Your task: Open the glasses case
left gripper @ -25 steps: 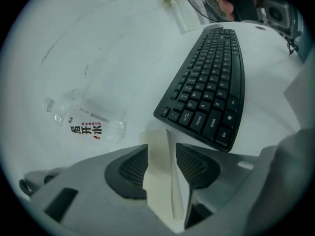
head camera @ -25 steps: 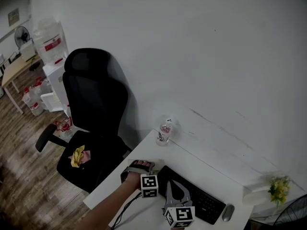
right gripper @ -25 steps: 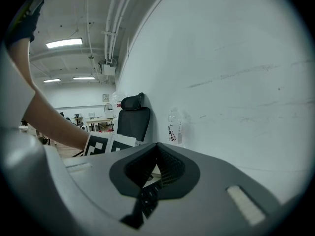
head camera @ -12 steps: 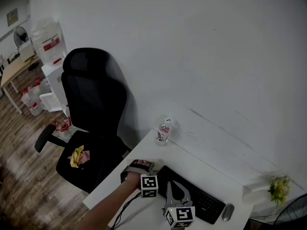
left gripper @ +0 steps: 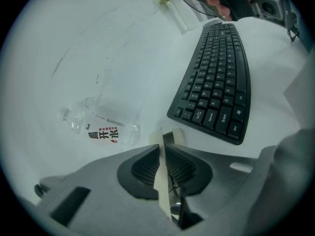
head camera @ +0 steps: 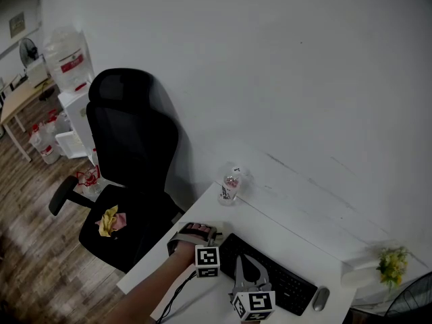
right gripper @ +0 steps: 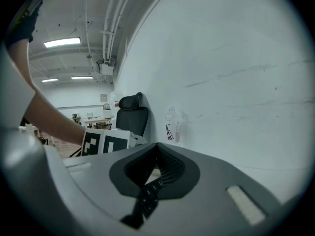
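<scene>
At far left, a black office chair (head camera: 131, 154) stands beside the white worktop (head camera: 297, 241). A clear water bottle (head camera: 231, 186) stands near the wall at the worktop's left end. Your left gripper (left gripper: 162, 145) sits just in front of it, angled down. Its jaws are closing, and the pads already pinch a thin cream edge, probably the flap of the glasses case (left gripper: 158, 178), though little of it shows. The black keyboard (head camera: 270, 275) lies just to its right. Your right gripper (right gripper: 157, 146) rests over the keyboard, clenched on nothing. Further right are a mouse (head camera: 321, 298) and yellow flowers (head camera: 390, 265).
</scene>
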### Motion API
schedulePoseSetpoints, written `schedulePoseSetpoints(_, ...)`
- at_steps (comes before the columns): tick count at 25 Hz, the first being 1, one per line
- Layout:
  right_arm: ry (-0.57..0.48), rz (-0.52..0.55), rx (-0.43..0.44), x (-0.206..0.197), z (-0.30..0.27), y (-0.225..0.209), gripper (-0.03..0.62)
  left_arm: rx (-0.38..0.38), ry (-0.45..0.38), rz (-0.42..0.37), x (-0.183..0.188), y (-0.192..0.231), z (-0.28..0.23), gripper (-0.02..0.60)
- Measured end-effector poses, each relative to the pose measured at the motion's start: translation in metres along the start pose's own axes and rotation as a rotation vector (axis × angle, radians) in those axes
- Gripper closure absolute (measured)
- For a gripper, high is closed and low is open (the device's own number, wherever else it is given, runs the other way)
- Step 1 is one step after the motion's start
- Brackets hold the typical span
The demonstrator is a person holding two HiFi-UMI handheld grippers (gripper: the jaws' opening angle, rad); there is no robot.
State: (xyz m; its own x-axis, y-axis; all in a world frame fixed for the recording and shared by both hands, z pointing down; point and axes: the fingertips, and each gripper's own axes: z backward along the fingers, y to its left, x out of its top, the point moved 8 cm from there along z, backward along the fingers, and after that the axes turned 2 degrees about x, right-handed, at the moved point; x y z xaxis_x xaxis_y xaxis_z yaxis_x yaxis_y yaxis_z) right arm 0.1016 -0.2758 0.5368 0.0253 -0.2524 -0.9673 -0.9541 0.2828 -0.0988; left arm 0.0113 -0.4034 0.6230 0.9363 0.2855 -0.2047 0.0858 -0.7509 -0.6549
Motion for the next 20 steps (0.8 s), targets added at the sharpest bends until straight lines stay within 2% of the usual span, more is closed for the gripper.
schedulePoseSetpoints(5, 0.003, 0.002, 0.002, 0.0, 0.0, 0.002, 0.585, 0.037, -0.008, 0.053, -0.003, 0.02, -0.001, 0.555)
schedulePoseSetpoints(8, 0.007, 0.008, 0.002, 0.0, 0.001, 0.002, 0.585, 0.046, 0.014, 0.072, -0.009, 0.031, -0.009, 0.563)
schedulePoseSetpoints(16, 0.008, 0.018, -0.004, 0.0, 0.003, -0.002, 0.585, 0.04, 0.022, 0.164, -0.021, 0.05, -0.025, 0.535)
schedulePoseSetpoints(20, 0.011, 0.019, -0.005, 0.0, 0.004, -0.002, 0.585, 0.039, 0.027, 0.181, -0.024, 0.051, -0.027, 0.529)
